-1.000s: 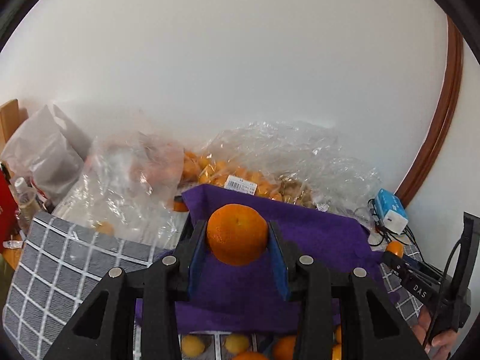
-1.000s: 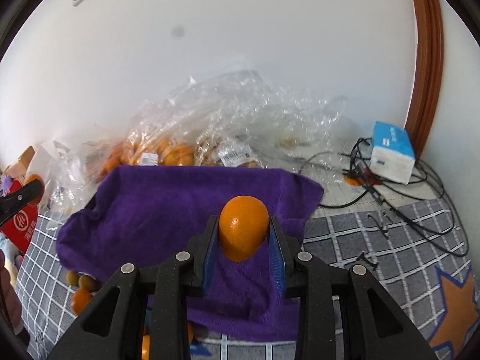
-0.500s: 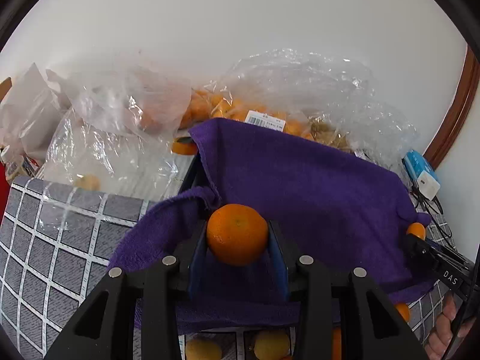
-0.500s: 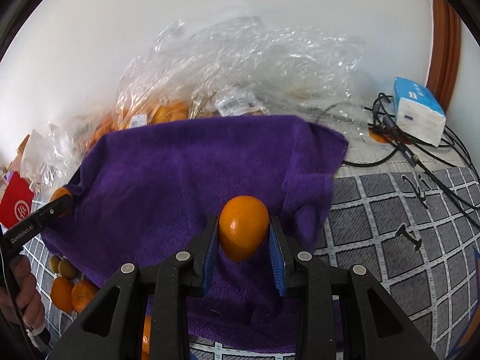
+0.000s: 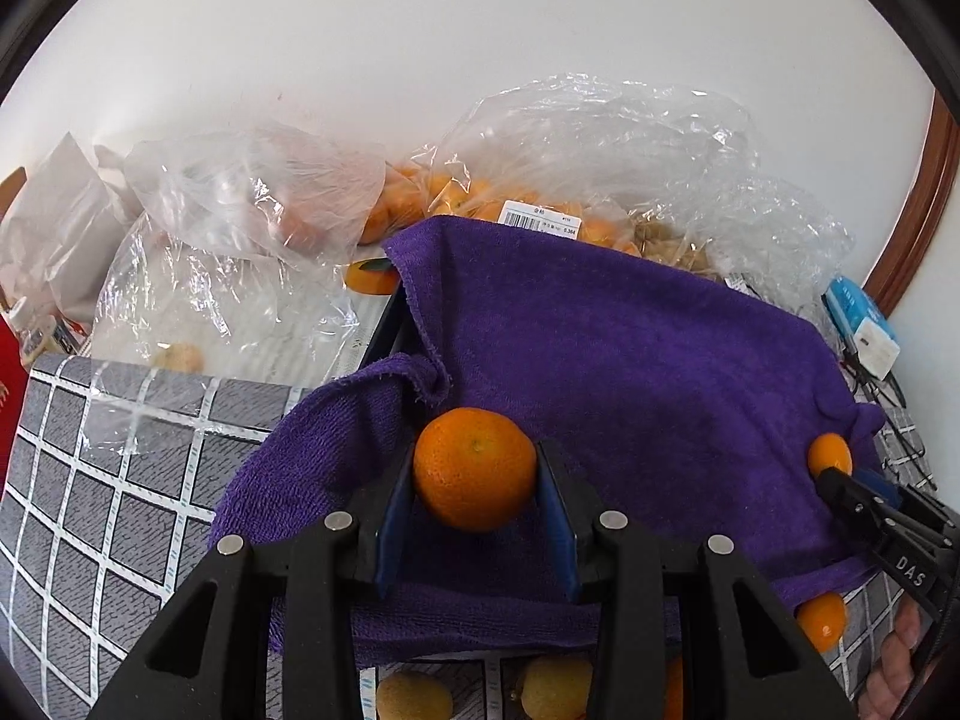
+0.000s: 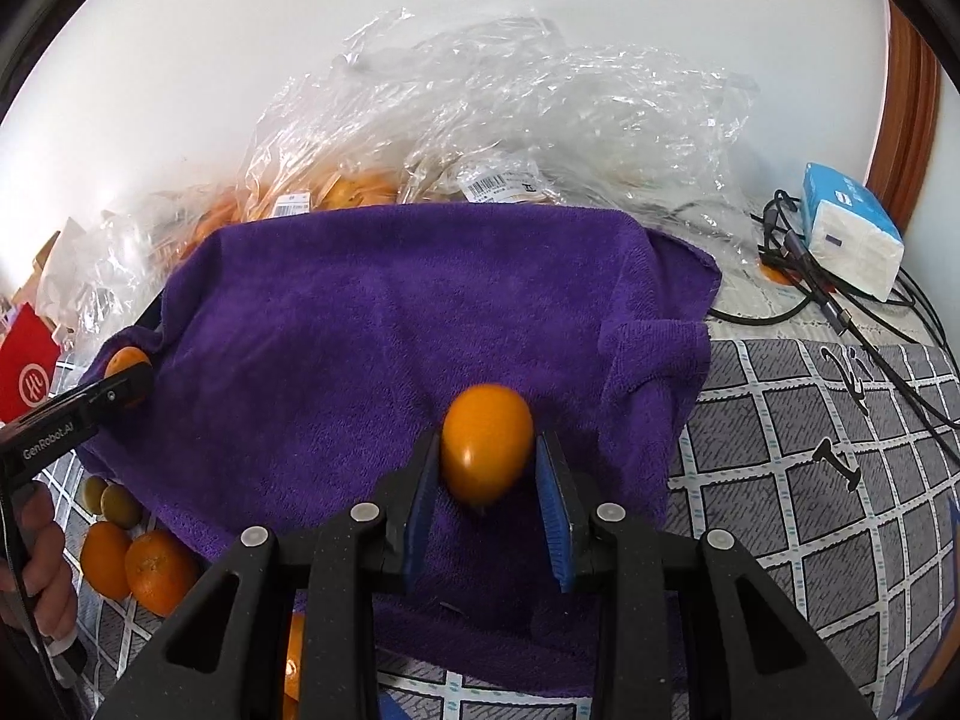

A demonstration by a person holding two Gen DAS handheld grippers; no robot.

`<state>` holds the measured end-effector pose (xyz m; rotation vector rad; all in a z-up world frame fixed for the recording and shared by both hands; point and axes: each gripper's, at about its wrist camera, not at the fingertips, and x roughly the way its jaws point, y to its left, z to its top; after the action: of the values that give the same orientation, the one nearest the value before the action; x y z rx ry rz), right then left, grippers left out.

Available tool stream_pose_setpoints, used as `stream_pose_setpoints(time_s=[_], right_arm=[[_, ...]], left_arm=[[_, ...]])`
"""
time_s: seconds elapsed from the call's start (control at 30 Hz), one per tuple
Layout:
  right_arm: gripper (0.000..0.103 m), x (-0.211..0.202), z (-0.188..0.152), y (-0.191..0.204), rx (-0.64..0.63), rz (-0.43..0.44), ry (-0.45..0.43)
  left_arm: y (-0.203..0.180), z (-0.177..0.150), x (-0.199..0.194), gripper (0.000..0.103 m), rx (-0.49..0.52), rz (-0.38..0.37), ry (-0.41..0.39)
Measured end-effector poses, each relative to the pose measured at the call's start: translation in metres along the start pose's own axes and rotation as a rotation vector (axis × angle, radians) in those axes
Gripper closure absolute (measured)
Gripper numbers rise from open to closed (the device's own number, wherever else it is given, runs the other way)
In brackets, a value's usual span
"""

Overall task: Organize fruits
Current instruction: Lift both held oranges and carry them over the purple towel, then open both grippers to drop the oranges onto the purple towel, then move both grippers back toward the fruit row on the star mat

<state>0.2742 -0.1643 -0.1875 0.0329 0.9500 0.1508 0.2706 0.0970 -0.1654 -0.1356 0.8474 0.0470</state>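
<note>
My left gripper [image 5: 475, 483] is shut on a round mandarin [image 5: 474, 468], held low over the near left part of a purple towel [image 5: 630, 360]. My right gripper [image 6: 487, 465] is shut on a smooth oval orange fruit [image 6: 487, 444], held low over the towel's [image 6: 360, 324] near right part. Each gripper shows in the other's view: the right one [image 5: 837, 468] at the towel's right edge, the left one [image 6: 123, 378] at its left edge. The towel drapes over a dark box whose corner [image 5: 390, 324] shows.
Loose oranges [image 6: 138, 558] and small yellow fruits [image 5: 414, 696] lie on the grey grid tablecloth [image 5: 120, 510] at the towel's near edge. Clear bags of oranges [image 5: 528, 210] lie against the wall. A tissue pack [image 6: 852, 234] and cables [image 6: 840, 306] sit at the right.
Both grippers have tipped down and moved lower toward the purple towel, each still holding its fruit. The towel fills more of both views.
</note>
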Motion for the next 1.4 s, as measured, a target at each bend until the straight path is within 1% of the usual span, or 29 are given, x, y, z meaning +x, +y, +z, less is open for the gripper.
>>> stream_pose_setpoints(time_s=[0.07,0.13,0.17,0.27,0.33,0.43,0.47,0.53,0.6,0.73,0.8,0.87,0.93,0.97,1.03,1.1,1.17,1.3,1.33,1.4], right_arm=[[0.059,-0.002,0.000,0.001,0.000,0.011,-0.002],[0.043,-0.007,-0.001,0.004,-0.012,-0.005,-0.022],[0.040,-0.009,-0.002,0.006,-0.019,-0.018,-0.032],[0.037,-0.018,-0.004,0.009,-0.046,-0.042,-0.059],[0.037,-0.022,-0.003,0.011,-0.044,-0.058,-0.078],[0.037,-0.026,-0.003,0.011,-0.042,-0.058,-0.084],[0.037,-0.027,-0.002,0.011,-0.045,-0.061,-0.084],[0.037,-0.031,-0.001,0.013,-0.047,-0.091,-0.088],[0.037,-0.038,0.000,0.014,-0.040,-0.111,-0.109],[0.037,-0.051,0.001,0.017,-0.030,-0.081,-0.129],[0.037,-0.055,0.002,0.021,-0.028,-0.058,-0.123],[0.039,-0.060,0.004,0.025,-0.042,-0.029,-0.132],[0.046,-0.065,0.007,0.030,-0.051,-0.034,-0.116],[0.048,-0.069,0.006,0.032,-0.055,-0.030,-0.108],[0.049,-0.078,-0.001,0.034,-0.064,-0.013,-0.102],[0.049,-0.082,-0.012,0.035,-0.080,0.013,-0.097],[0.049,-0.082,-0.023,0.037,-0.086,0.045,-0.087],[0.049,-0.068,-0.040,0.038,-0.076,0.071,-0.049],[0.052,-0.064,-0.042,0.038,-0.067,0.079,-0.037],[0.052,-0.058,-0.044,0.038,-0.053,0.081,-0.020]], left_arm=[[0.000,0.001,0.000,0.065,0.000,-0.002,0.001],[0.001,0.001,0.000,0.065,-0.003,-0.005,0.003],[0.002,0.001,0.000,0.065,-0.007,-0.006,0.004],[0.003,0.001,-0.001,0.065,-0.012,0.000,0.000],[0.004,0.001,-0.002,0.065,-0.012,0.001,0.000],[0.004,0.001,-0.004,0.064,-0.012,0.002,-0.005],[0.004,0.001,-0.005,0.062,-0.015,0.004,-0.012],[0.005,0.002,-0.010,0.053,-0.020,-0.003,-0.030],[0.006,0.003,-0.017,0.052,-0.028,0.001,-0.056],[0.006,0.006,-0.026,0.052,-0.028,-0.002,-0.088],[0.005,0.008,-0.031,0.052,-0.025,0.014,-0.097],[0.003,0.011,-0.038,0.052,-0.027,-0.008,-0.107],[0.001,0.015,-0.049,0.052,-0.027,-0.027,-0.123],[0.001,0.017,-0.056,0.052,-0.023,-0.032,-0.122],[0.001,0.015,-0.063,0.052,-0.016,-0.051,-0.110],[0.004,0.010,-0.070,0.052,-0.015,-0.057,-0.100],[0.007,0.002,-0.074,0.052,-0.013,-0.035,-0.093],[0.021,-0.022,-0.077,0.052,-0.003,-0.021,-0.062],[0.026,-0.029,-0.078,0.052,-0.004,-0.013,-0.066],[0.034,-0.039,-0.081,0.051,-0.016,-0.001,-0.103]])
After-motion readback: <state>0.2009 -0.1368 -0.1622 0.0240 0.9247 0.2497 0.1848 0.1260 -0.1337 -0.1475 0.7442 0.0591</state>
